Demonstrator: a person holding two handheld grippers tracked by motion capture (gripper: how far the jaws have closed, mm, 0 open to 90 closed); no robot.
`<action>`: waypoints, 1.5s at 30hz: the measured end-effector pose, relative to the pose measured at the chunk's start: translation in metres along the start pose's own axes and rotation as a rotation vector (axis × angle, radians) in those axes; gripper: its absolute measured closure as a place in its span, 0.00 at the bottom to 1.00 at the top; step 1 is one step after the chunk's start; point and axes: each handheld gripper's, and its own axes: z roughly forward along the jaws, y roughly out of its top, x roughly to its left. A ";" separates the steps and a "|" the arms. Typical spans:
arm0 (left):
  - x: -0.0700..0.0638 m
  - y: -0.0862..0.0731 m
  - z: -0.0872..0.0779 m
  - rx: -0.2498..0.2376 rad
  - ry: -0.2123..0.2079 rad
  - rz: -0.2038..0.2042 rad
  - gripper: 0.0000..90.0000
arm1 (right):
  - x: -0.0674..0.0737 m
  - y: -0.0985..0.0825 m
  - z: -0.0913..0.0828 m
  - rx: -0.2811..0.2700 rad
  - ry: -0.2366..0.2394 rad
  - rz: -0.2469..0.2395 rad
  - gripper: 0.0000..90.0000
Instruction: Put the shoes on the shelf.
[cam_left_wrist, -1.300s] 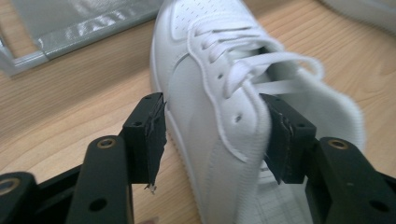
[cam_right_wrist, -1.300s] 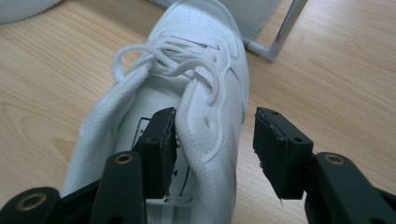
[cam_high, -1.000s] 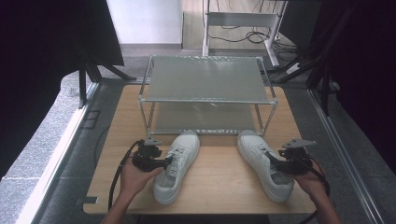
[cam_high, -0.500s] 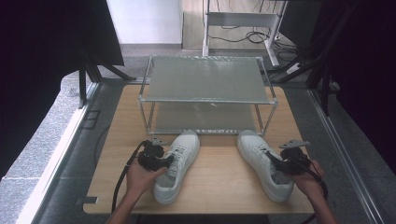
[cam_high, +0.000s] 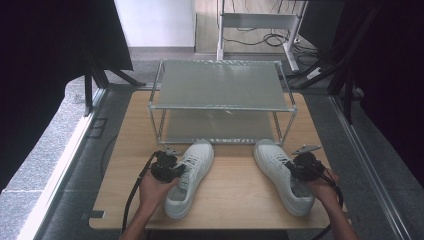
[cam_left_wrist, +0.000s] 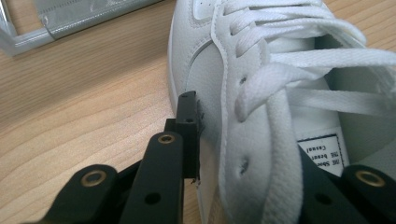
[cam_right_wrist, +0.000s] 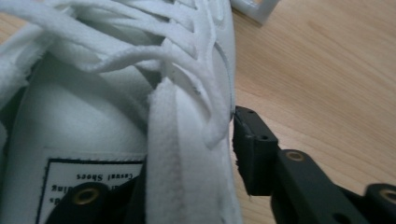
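Observation:
Two white lace-up sneakers lie on the wooden table (cam_high: 235, 200), toes toward the rack. My left gripper (cam_high: 171, 169) straddles the outer side wall of the left sneaker (cam_high: 196, 159) by its opening. In the left gripper view one pad (cam_left_wrist: 189, 116) presses the sneaker (cam_left_wrist: 210, 65) from outside; the other jaw is inside, hidden under the laces. My right gripper (cam_high: 298, 166) holds the right sneaker (cam_high: 272, 160) likewise, its outer pad (cam_right_wrist: 247, 140) against the sneaker (cam_right_wrist: 93, 107). Both pairs of jaws have just been closing, with the side wall between them.
A two-level metal rack (cam_high: 220, 92) with mesh shelves stands at the back of the table, just past the sneakers' toes. Dark stands and cables lie on the floor beyond. Bare wood lies between the sneakers and along the front edge.
Both grippers have settled closer onto their sneakers, the right one sinking slightly toward the table. Their jaws have narrowed onto the side walls. The sneakers have not moved.

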 end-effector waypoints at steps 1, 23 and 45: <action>0.000 0.000 0.000 -0.002 -0.002 -0.003 0.86 | -0.001 0.000 0.000 0.004 0.000 0.006 0.82; 0.028 -0.014 -0.009 -0.138 -0.174 -0.149 0.92 | -0.017 -0.016 -0.007 -0.114 0.131 0.168 0.97; 0.037 -0.022 -0.063 -0.372 -0.372 -0.170 0.92 | 0.002 -0.023 -0.046 -0.418 0.430 0.218 0.97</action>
